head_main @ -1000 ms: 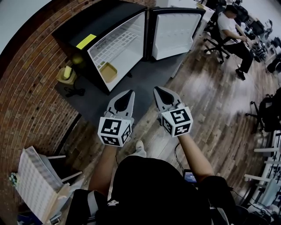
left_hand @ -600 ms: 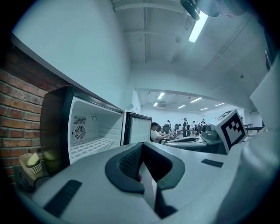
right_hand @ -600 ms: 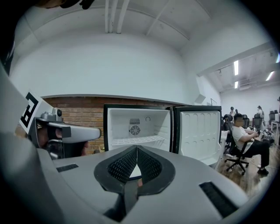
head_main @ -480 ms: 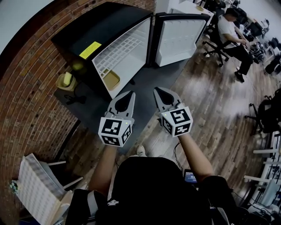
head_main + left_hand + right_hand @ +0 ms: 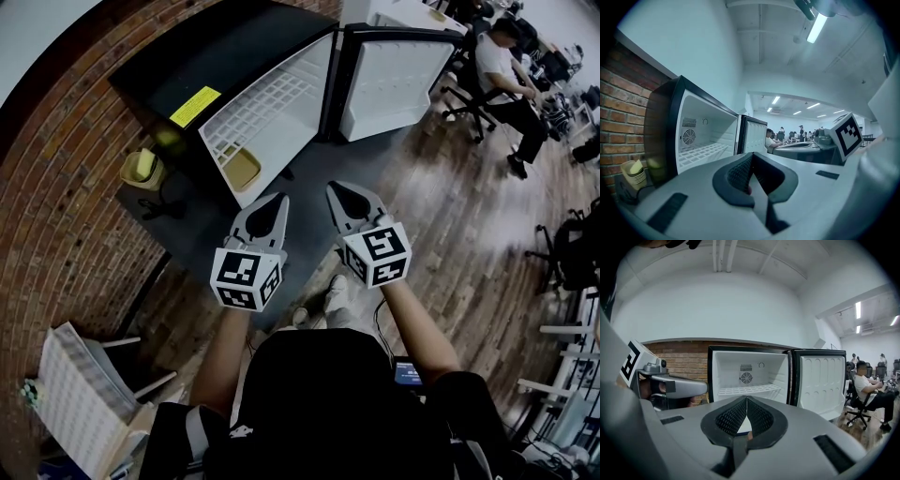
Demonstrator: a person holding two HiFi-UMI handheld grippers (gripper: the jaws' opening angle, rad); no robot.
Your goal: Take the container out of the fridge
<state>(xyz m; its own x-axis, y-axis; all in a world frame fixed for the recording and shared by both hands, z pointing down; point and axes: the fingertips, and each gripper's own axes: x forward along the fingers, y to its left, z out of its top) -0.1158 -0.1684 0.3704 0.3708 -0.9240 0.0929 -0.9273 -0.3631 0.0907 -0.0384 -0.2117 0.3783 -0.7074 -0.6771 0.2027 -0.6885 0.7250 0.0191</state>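
Observation:
A black mini fridge (image 5: 253,103) stands against the brick wall, its door (image 5: 394,80) swung wide to the right. The inside is white, with one wire shelf. A shallow yellowish container (image 5: 242,169) lies on the fridge floor near the front. Both grippers are held side by side in the air in front of the fridge, short of its opening and pointing at it. My left gripper (image 5: 278,199) is shut and empty, as the left gripper view (image 5: 751,157) also shows. My right gripper (image 5: 333,187) is shut and empty too, its tips (image 5: 746,398) meeting before the fridge (image 5: 747,376).
A yellow bin (image 5: 142,169) sits on the floor left of the fridge, by the brick wall (image 5: 56,216). A white rack (image 5: 80,394) leans at lower left. A person (image 5: 506,84) sits on an office chair beyond the open door. Wood floor lies to the right.
Both grippers and the head have moved closer to the fridge, which now shows larger and lower in the head view. The jaws have stayed shut.

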